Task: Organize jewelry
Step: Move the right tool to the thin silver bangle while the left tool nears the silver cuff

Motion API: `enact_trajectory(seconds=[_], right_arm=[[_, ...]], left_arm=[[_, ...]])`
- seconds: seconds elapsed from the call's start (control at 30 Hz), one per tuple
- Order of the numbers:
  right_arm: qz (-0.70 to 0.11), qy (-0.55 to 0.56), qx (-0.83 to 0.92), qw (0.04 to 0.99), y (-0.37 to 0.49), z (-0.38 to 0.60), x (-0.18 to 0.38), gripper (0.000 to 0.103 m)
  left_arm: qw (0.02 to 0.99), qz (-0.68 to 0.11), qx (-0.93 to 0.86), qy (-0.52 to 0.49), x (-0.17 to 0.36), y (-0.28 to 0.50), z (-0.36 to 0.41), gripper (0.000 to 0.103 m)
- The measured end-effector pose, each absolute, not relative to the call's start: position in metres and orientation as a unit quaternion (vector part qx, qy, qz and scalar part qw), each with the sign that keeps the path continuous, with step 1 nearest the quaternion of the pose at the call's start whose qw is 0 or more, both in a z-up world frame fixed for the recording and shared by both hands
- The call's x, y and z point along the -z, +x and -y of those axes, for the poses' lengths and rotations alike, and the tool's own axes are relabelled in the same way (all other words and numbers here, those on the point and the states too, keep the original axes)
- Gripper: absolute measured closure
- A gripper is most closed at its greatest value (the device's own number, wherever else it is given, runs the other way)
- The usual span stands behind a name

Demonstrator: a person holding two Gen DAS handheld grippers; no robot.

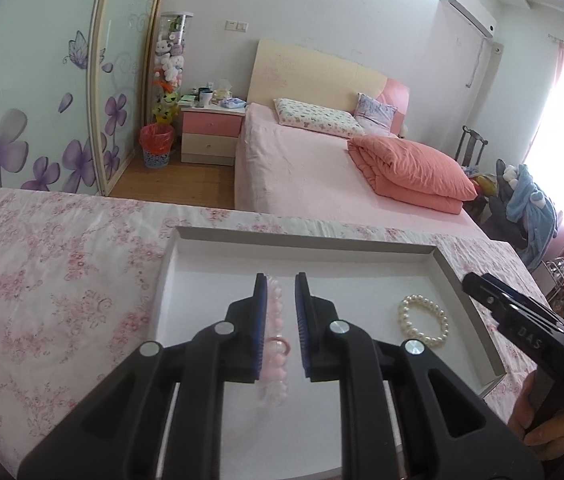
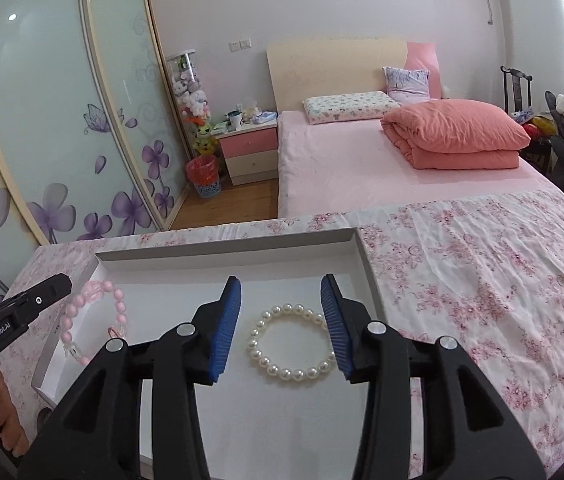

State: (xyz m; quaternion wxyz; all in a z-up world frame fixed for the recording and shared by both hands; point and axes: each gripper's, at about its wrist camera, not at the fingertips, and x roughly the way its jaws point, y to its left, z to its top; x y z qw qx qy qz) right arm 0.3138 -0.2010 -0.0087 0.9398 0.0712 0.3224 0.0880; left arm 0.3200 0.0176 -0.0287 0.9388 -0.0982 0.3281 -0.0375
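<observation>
A shallow white tray (image 1: 305,246) lies on the floral tablecloth; it also shows in the right wrist view (image 2: 218,249). A pink bead bracelet (image 1: 276,344) lies in its left part, between the fingers of my left gripper (image 1: 282,280), which is open with a narrow gap and hangs over it. It shows in the right wrist view (image 2: 66,322) too. A white pearl bracelet (image 1: 423,320) lies in the tray's right part. My right gripper (image 2: 281,282) is wide open above the pearl bracelet (image 2: 291,344).
The table's floral cloth (image 2: 481,280) stretches right of the tray and left of it (image 1: 54,292). Behind the table stand a pink bed (image 1: 321,168), a nightstand (image 1: 210,132) and a wardrobe with purple flowers (image 1: 34,120).
</observation>
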Motion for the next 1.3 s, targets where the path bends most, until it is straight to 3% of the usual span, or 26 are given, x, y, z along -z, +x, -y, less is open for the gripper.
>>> enact_trajectory(seconds=[0.5,0.73,1.07,1.3], right_arm=[[-0.32,0.071,-0.096,0.94,0.285,0.2,0.006,0.059],[-0.322,0.059,-0.123,0.937,0.237,0.193,0.005,0.055],[-0.374,0.018,-0.173,0.911,0.153,0.177,0.032,0.054],[-0.426,-0.005,-0.219,0.878,0.117,0.158,0.058,0.046]], left_arm=[[0.94,-0.326,0.023,-0.096,0.027,0.285,-0.027,0.074],[0.943,-0.321,0.014,-0.085,0.03,0.232,-0.04,0.067],[0.942,-0.33,-0.002,-0.059,0.049,0.138,-0.063,0.059],[0.937,-0.341,-0.021,-0.068,0.055,0.122,-0.083,0.055]])
